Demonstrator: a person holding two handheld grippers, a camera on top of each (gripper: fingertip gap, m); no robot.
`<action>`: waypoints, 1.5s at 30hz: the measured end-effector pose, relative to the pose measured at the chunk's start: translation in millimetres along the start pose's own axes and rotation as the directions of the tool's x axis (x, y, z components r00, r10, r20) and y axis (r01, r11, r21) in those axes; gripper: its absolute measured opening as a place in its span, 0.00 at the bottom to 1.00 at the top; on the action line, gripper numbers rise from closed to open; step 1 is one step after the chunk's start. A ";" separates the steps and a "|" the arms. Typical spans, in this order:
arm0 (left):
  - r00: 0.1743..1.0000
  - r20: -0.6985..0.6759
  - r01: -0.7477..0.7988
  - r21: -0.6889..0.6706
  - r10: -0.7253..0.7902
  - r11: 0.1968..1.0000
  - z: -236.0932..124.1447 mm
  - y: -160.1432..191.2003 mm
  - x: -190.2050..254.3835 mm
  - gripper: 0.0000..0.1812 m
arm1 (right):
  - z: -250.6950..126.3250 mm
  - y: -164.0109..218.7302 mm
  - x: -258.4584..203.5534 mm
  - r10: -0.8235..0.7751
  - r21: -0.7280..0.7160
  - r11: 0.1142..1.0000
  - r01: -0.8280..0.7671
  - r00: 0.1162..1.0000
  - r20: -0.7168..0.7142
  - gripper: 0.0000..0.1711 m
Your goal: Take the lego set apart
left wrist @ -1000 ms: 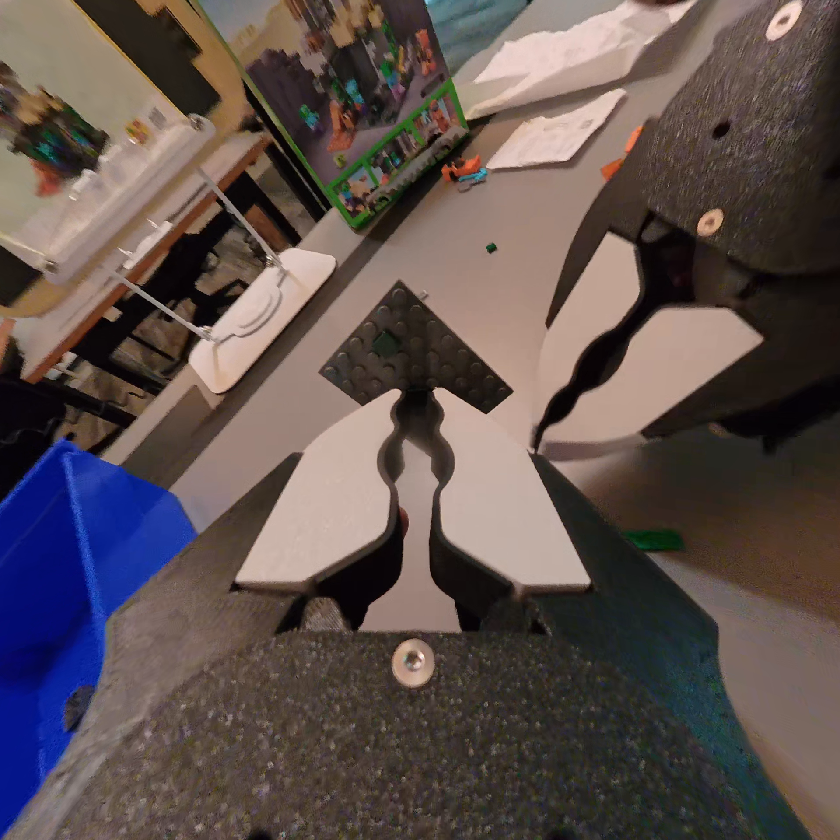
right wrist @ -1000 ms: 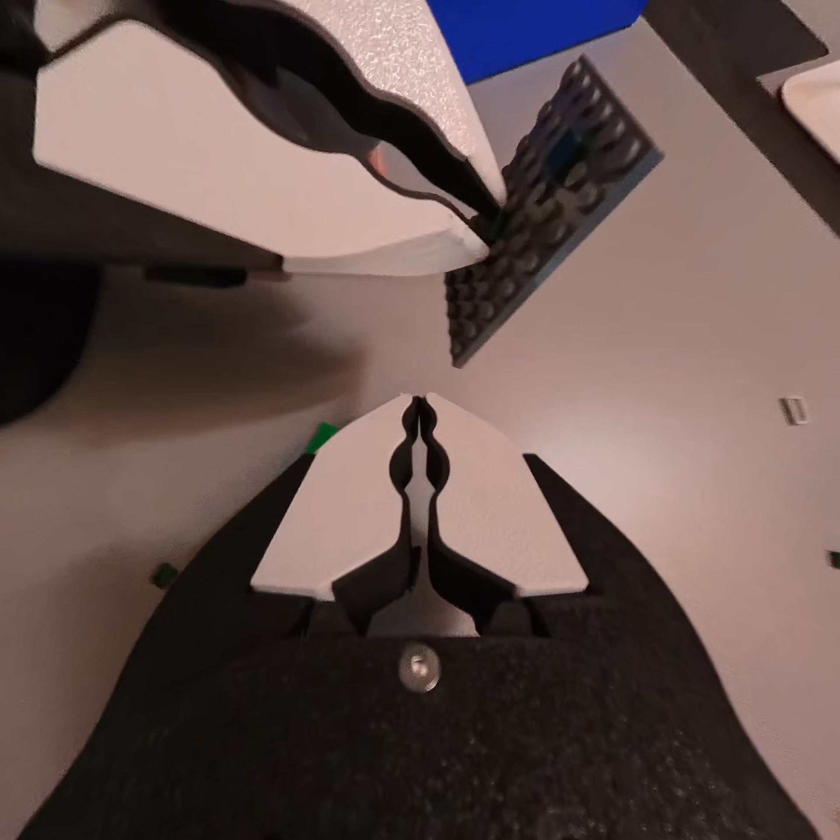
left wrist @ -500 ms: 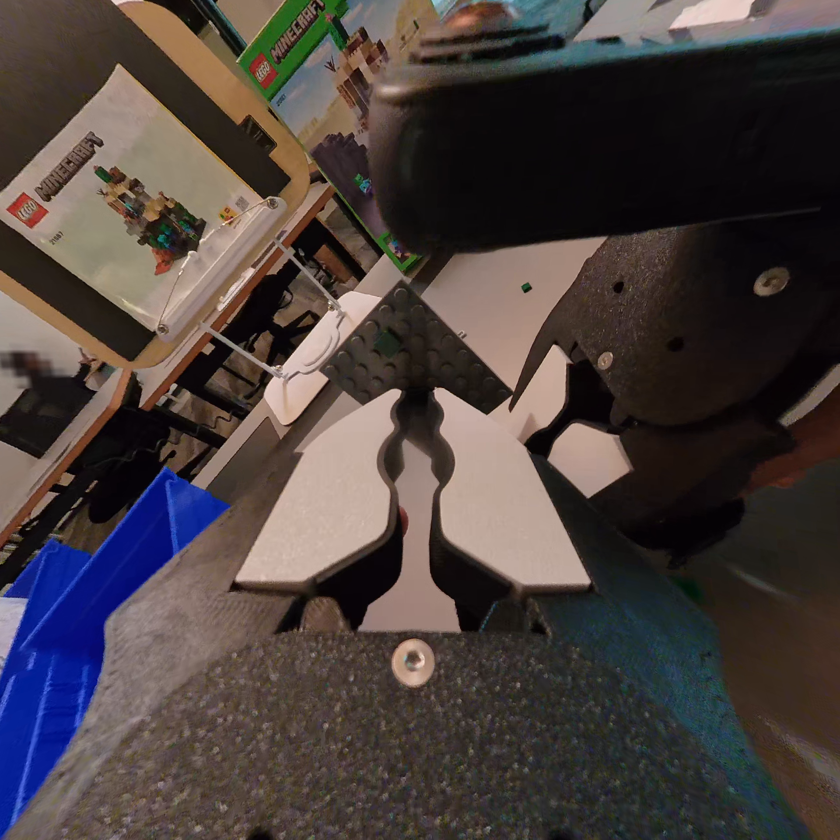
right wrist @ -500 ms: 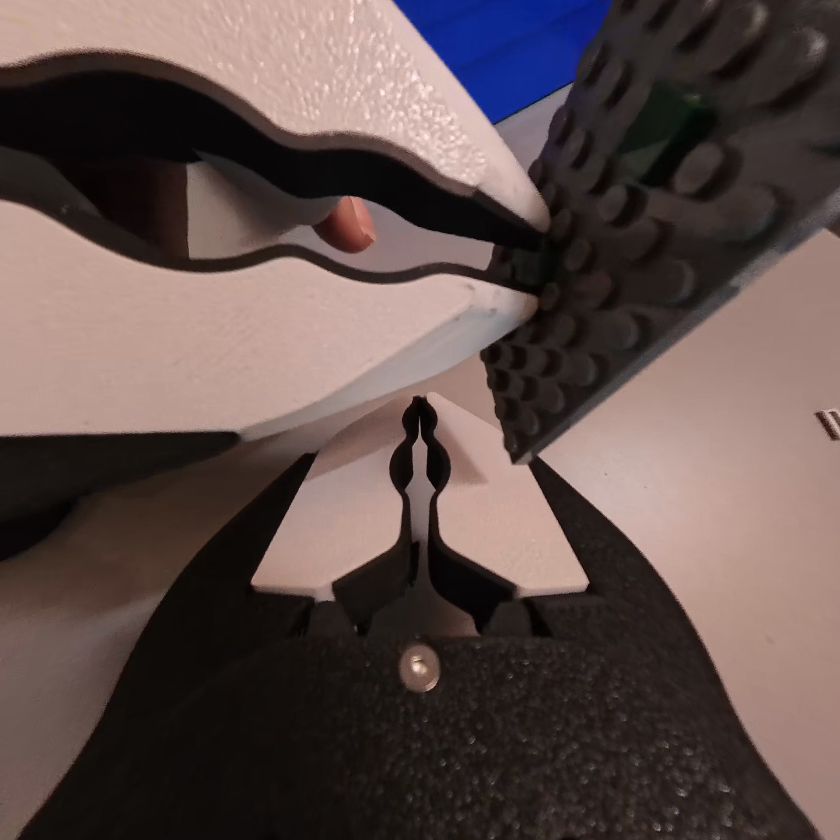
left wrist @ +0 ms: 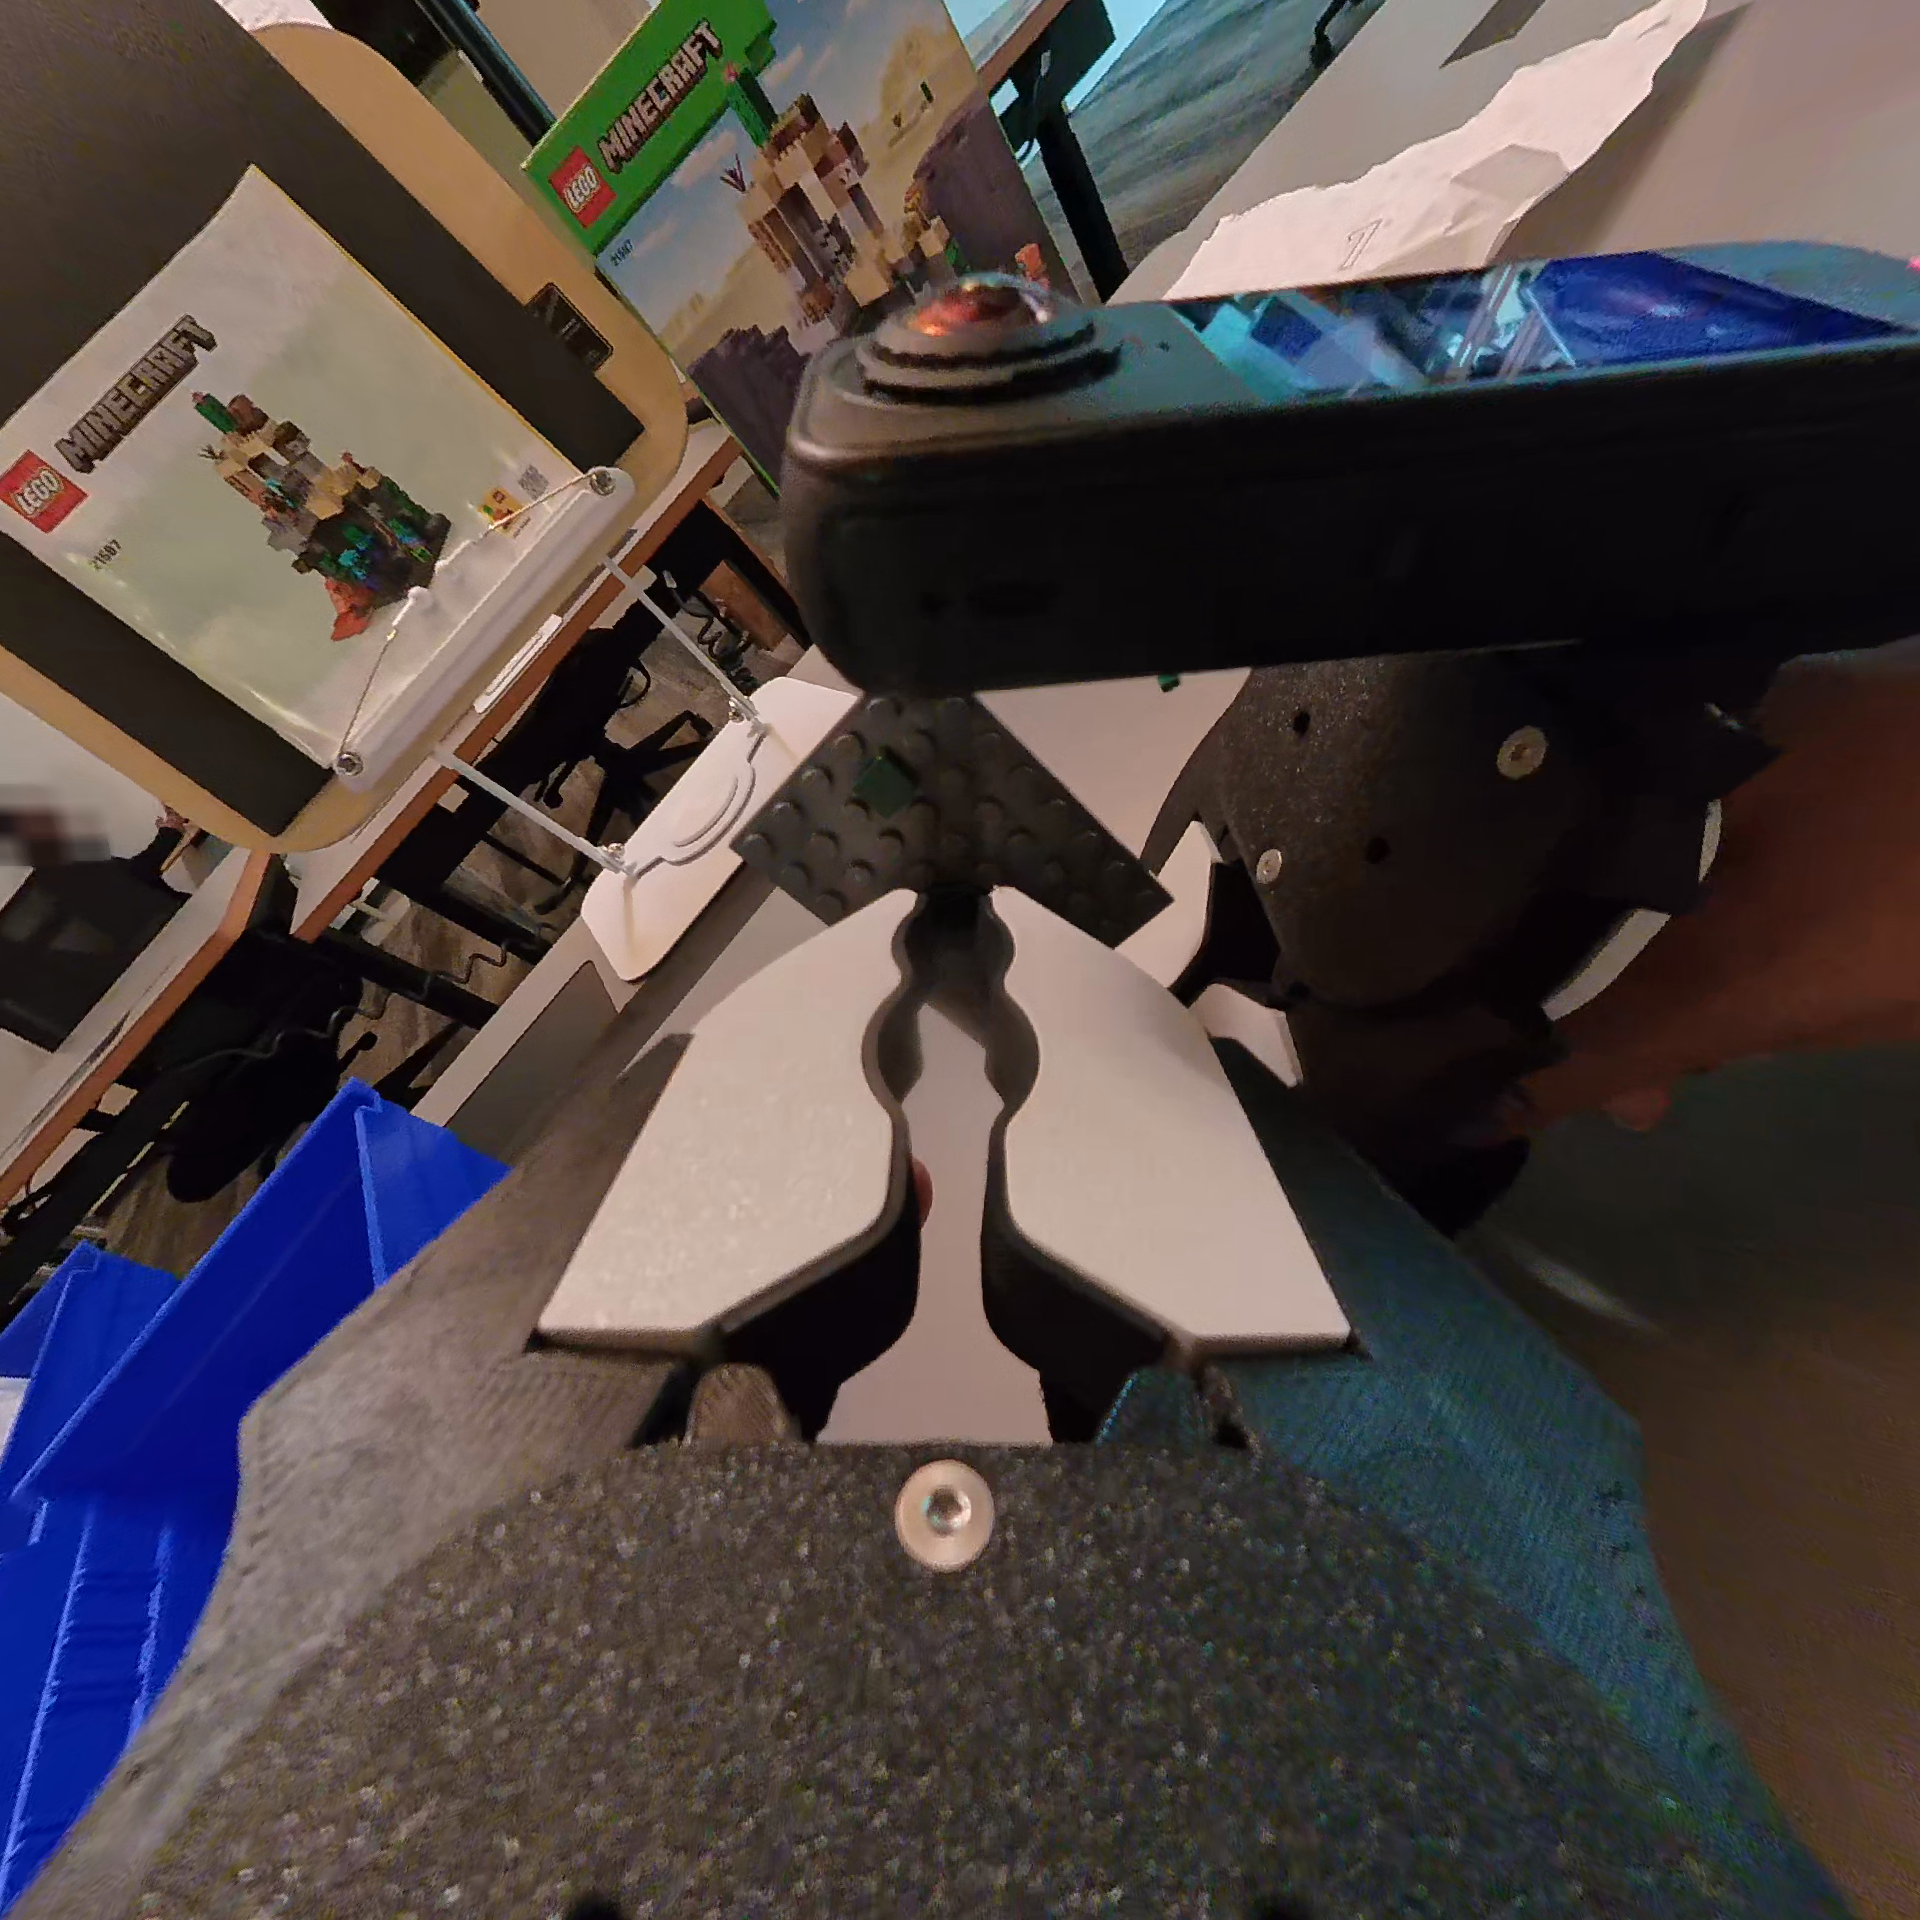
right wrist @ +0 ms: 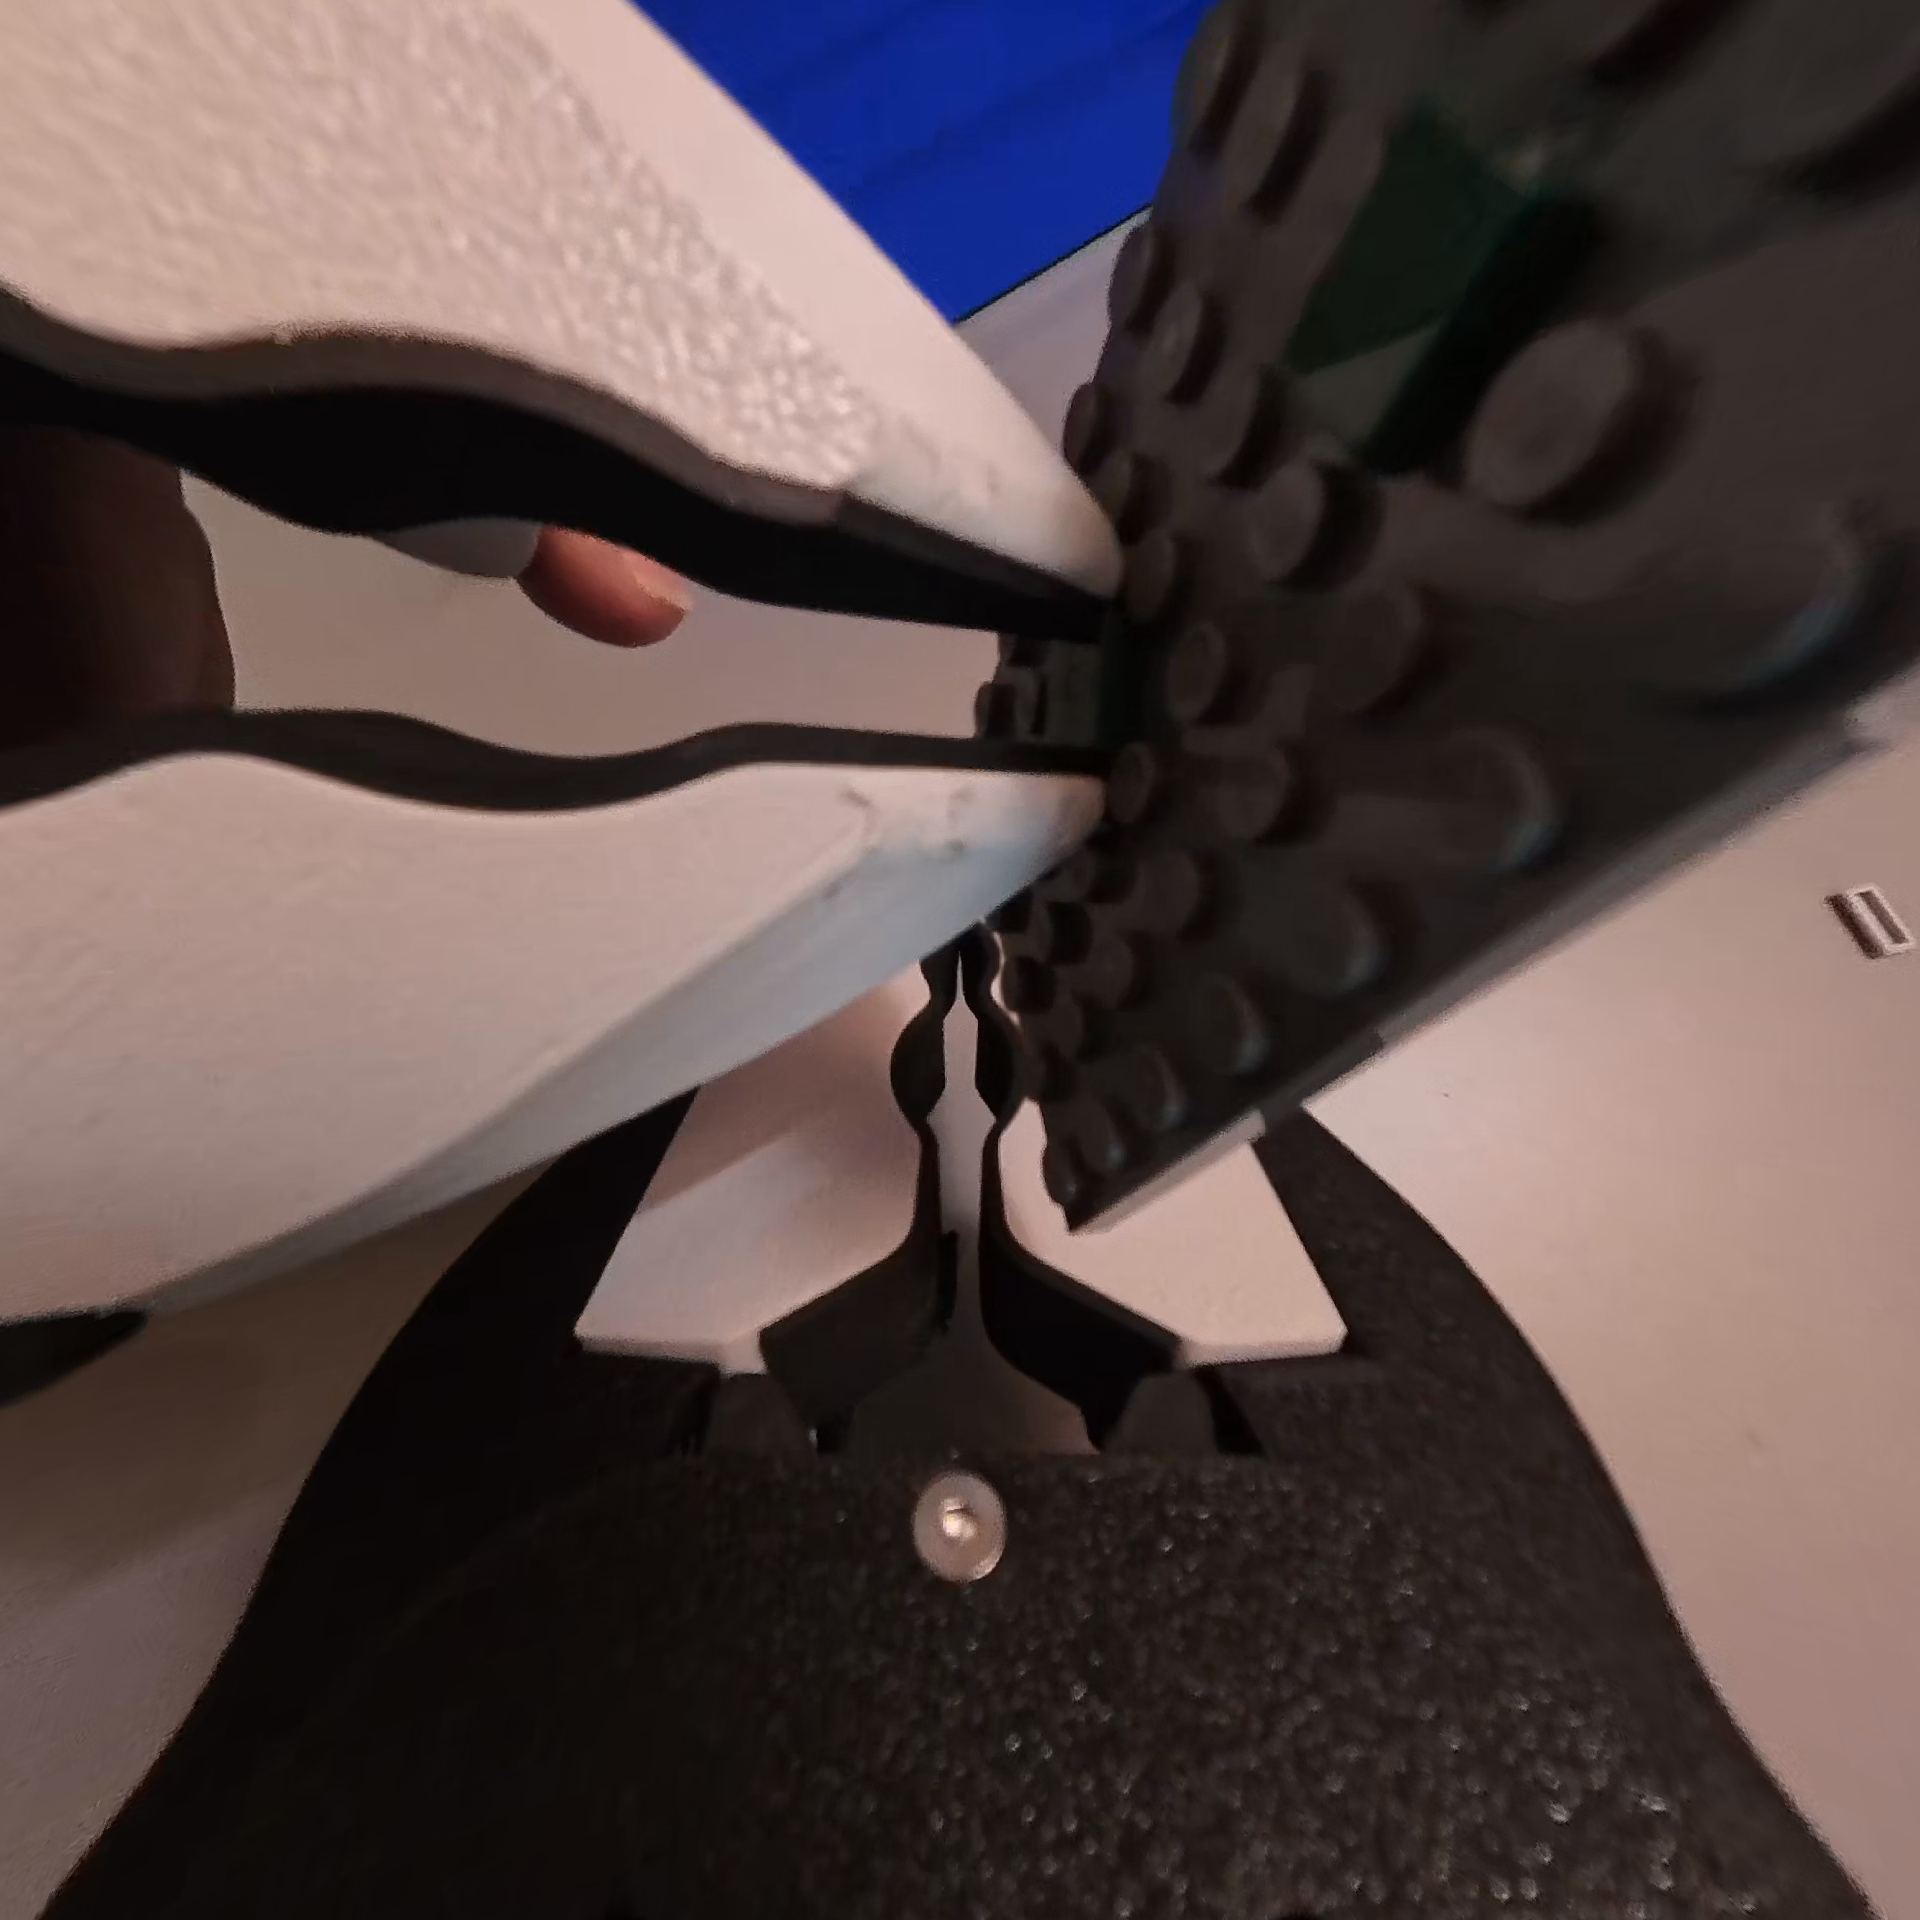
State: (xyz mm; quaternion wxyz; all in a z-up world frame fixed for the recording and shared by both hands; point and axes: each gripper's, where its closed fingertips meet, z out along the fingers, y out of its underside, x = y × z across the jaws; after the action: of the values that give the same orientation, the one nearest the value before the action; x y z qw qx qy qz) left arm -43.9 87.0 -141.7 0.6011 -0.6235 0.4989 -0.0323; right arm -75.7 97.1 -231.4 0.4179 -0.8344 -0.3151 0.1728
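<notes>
My left gripper (left wrist: 951, 899) is shut on the near corner of a dark grey studded lego plate (left wrist: 935, 821) and holds it in the air. A small dark green tile (left wrist: 881, 779) sits on the plate. In the right wrist view the left gripper (right wrist: 1107, 691) comes in from the left, clamped on the plate (right wrist: 1351, 727), with the green tile (right wrist: 1434, 260) blurred at the top. My right gripper (right wrist: 961, 945) is shut and empty, its tips just below the plate's lower edge. Its black body (left wrist: 1382, 831) and camera bar show close on the right in the left wrist view.
Blue bins (left wrist: 208, 1299) stand at the left, also seen behind the plate (right wrist: 935, 135). A lego box (left wrist: 831, 187), an instruction booklet (left wrist: 239, 499) on a white stand (left wrist: 686, 862) and paper sheets (left wrist: 1455, 156) lie beyond. A small white piece (right wrist: 1870, 925) lies on the grey table. About 9 cm separates my left fingertips from my right.
The right gripper has closed in on the held plate, which now fills more of its view. The left gripper has tilted upward with the plate. Both stay shut.
</notes>
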 end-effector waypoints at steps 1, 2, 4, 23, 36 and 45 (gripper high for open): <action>1.000 0.000 -0.004 -0.003 0.004 1.000 0.4 1.0 0.3 0.04 | 0.0 0.5 -0.7 0.005 -0.003 1.000 -0.005 1.000 0.008 0.00; 1.000 0.000 -0.008 -0.006 0.008 1.000 0.9 2.3 0.6 0.04 | 0.0 1.2 -1.4 0.009 -0.008 1.000 -0.009 1.000 0.015 0.00; 1.000 0.008 -0.026 -0.019 0.026 0.999 2.1 6.2 0.1 0.04 | -0.9 1.9 -2.2 0.015 -0.016 1.000 -0.014 1.000 0.028 0.00; 0.933 -0.342 -0.220 -0.294 0.113 0.930 11.6 29.4 19.7 0.04 | -24.3 40.3 -7.7 0.043 -0.175 0.984 -0.020 0.991 0.128 0.00; 0.769 -0.637 -0.244 -0.369 -0.052 0.897 -6.9 19.8 31.2 0.04 | -28.2 54.2 -9.3 0.054 -0.233 0.972 -0.012 0.984 0.172 0.00; 0.659 -0.731 -0.236 -0.424 -0.177 0.875 -23.2 20.2 34.2 0.04 | -27.5 55.7 -18.4 0.023 -0.248 0.968 0.029 0.979 0.205 0.00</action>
State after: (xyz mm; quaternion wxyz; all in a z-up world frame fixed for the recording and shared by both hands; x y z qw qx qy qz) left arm -53.5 52.3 -170.2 0.1656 -0.6746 0.7034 -0.1506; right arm -52.9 43.4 -259.6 0.2747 -0.8575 -0.3772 0.2166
